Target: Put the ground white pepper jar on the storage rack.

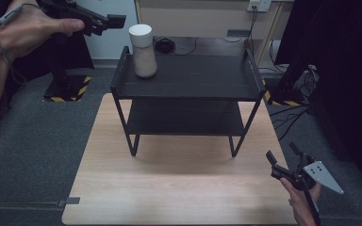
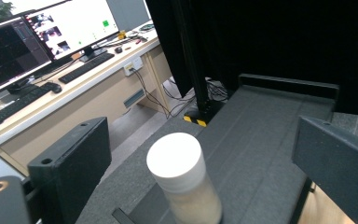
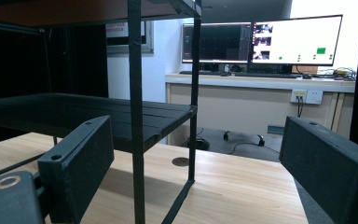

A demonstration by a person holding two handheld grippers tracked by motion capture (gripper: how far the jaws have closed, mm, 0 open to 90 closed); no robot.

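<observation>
**Jar on the top shelf**

A jar [image 1: 143, 51] with a white lid and pale beige contents stands upright on the top tier of the black two-tier rack [image 1: 185, 84], at its far left corner, about eleven o'clock from the rack's middle. From the left gripper view the jar [image 2: 182, 182] sits closed, nothing touching it.

Dim, bluish frames (bright monitors [image 3: 297, 39] glare white), soft shadow under the shelf [image 1: 185, 77], edges blurred.
</observation>
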